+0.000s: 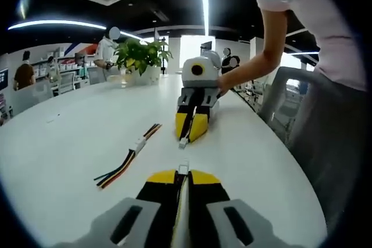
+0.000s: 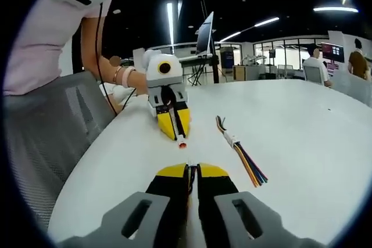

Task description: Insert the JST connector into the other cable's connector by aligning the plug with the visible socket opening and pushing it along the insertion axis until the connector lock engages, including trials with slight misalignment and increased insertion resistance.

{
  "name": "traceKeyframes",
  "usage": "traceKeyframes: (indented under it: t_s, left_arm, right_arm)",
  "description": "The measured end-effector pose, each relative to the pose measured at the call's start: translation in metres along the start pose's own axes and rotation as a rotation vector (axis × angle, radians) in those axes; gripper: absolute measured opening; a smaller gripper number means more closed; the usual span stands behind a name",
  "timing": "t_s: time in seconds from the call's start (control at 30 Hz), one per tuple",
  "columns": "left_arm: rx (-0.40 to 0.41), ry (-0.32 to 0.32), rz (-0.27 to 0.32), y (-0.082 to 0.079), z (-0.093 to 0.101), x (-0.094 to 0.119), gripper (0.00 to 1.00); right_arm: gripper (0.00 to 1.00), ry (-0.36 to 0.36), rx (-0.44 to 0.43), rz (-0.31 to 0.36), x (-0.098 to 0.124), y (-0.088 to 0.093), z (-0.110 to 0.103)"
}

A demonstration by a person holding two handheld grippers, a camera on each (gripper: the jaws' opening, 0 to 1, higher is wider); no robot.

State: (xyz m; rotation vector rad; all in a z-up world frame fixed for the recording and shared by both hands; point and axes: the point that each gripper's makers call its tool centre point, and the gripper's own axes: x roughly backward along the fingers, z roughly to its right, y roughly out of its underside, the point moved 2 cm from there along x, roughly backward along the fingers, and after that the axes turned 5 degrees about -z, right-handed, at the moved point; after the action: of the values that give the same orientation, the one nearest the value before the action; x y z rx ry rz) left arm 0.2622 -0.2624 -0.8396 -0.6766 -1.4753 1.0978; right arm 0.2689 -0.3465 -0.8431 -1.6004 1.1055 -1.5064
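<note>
Lying on the white table [image 1: 70,143], a joined cable w/ multicolour wires and a white connector [image 1: 139,144] mid-length sits left of centre in the left gripper view; in the right gripper view the same cable [image 2: 241,155] runs right of centre, connector [image 2: 231,140] near its upper end, apart from both grippers.

Left gripper [image 1: 183,173], bottom centre of its own view: jaws together, a small white connector [image 1: 183,169] pinched at the tips. Same gripper [image 2: 178,135] shows centre-left in the right gripper view, tips down near the table, a small orange-ish bit [image 2: 182,144] at the tips; can't tell what it is.

Right gripper [image 2: 193,169], bottom centre of its view: jaws nearly together; can't tell if anything's between them. In the left gripper view it [image 1: 187,137] sits mid-frame, a small white connector [image 1: 183,142] at its tips, facing the left one across a gap.

A person's arm [image 1: 256,65] reaches in from upper right of the left gripper view. A potted plant [image 1: 141,56] stands at the table's far end, upper left of centre. A chair [image 2: 52,120] sits at left in the right gripper view.
</note>
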Motion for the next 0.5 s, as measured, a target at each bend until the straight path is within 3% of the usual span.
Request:
traceKeyframes:
  t_s: [0.5]
  left_arm:
    - [-0.03,0.027,-0.052,-0.014,0.002,0.001,0.0]
  right_arm:
    - [0.03,0.016,0.0,-0.022,0.007,-0.018,-0.002]
